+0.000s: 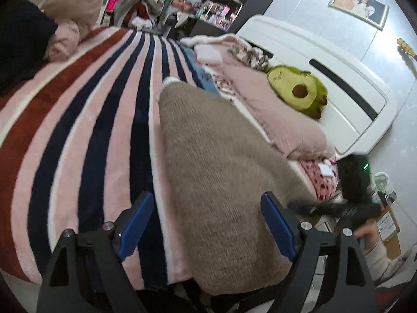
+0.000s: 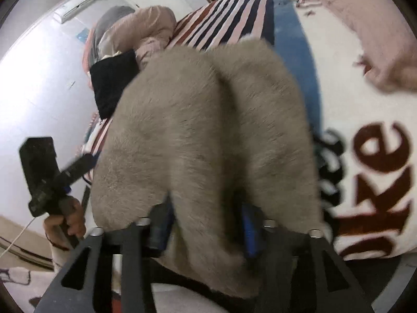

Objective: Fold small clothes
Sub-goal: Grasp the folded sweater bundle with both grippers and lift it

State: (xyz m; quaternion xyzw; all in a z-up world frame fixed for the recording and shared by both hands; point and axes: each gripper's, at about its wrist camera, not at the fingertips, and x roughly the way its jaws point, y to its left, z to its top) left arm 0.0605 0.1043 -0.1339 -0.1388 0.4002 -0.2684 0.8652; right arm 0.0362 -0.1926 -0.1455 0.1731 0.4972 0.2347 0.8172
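- Two grippers are in play, one in each of your hands, over a bed covered by a plush blanket striped in pink, navy, white and rust red (image 1: 86,120).
- Your left gripper (image 1: 208,227), black-framed with blue pads, has its jaws standing wide apart; nothing is pinched between them.
- Your task piece, a taupe knitted garment with a fuzzy surface (image 1: 221,172), lies flat on the blanket, stretching from the near edge of the bed away toward the jeans; its near end sits under and between your left jaws.
- Your right gripper (image 2: 206,229) has the garment's near edge bunched between its blue pads (image 2: 250,234). The picture is blurred and the knit covers the tips, so I cannot tell whether the pads press on it or stand loose around it.
- From your right wrist view, the garment (image 2: 208,135) shows two rounded lobes with a crease running between them.
- Your left hand (image 2: 66,221) shows at the lower left of that view, wrapped around its gripper's handle.
- Blue denim jeans (image 1: 202,77) lie just past the garment's far end.
- Beside the garment rests a long dusty-pink pillow (image 1: 284,120), and an avocado-shaped green plush cushion (image 1: 297,88) leans at the white headboard (image 1: 346,99).
- A white cushion with dark red letters (image 2: 378,172) lies right of the garment in your right view.
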